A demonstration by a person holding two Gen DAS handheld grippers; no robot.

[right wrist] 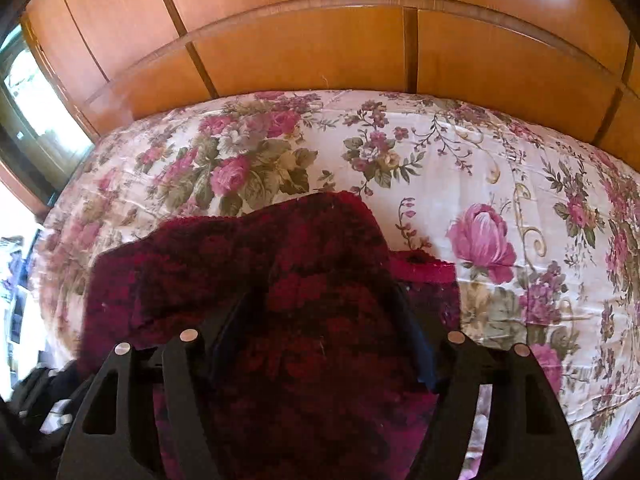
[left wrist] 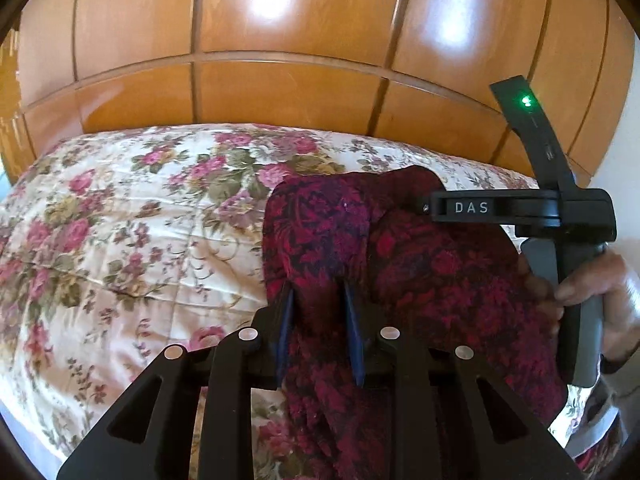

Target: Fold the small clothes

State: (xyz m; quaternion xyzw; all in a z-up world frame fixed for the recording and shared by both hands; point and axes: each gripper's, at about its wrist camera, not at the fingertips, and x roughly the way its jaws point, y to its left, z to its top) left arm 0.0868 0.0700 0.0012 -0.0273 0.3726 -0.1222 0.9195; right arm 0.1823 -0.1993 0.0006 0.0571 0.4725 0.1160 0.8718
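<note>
Garment (left wrist: pixel 400 264) is the dark red patterned knit piece, lifted off the floral bedspread (left wrist: pixel 120 216) and bunched between both claws, not lying flat. Left gripper (left wrist: pixel 320 312): blue-padded fingers (left wrist: pixel 286 320) sit close together with a fold of the cloth pinched between them, so I read it as clamped on fabric. Right gripper (right wrist: pixel 320 320): cloth fills the whole gap and drapes over both fingers; jaws stand fairly wide, so I can't tell from the right wrist view whether it grips or just carries the cloth. In the left wrist view the right tool sits to the right, with fabric draped over its front end; my right hand (left wrist: pixel 600 284) is on its handle. Key relation: cloth spans left-to-right between the claws, its span roughly parallel to the wooden headboard (left wrist: pixel 280 92), with slack hanging toward me. Both claws are on the cloth; neither is nearer. My read: next move needs the two pulled apart along that axis to tension the edge, then lowered onto open bedspread ahead.
</note>
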